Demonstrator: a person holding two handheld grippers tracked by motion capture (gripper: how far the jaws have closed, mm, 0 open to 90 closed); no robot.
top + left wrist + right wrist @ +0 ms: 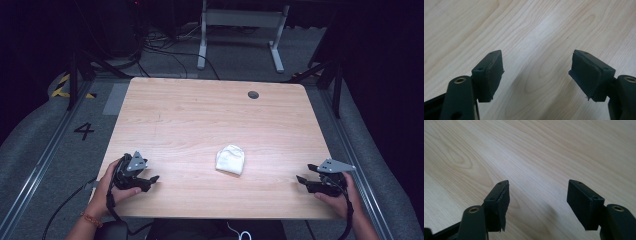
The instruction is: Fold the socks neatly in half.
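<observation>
Left gripper (150, 180) and right gripper (302, 181) rest near the desk's (200, 115) front corners, each in a hand. Both gripper views show jaws wide apart over bare wood, holding nothing. From above, a white cloth (230, 159) lies between them, near the front edge.

cloth (230, 159): 1, maybe folded | grippers: 2 | table (200, 115): 1
</observation>
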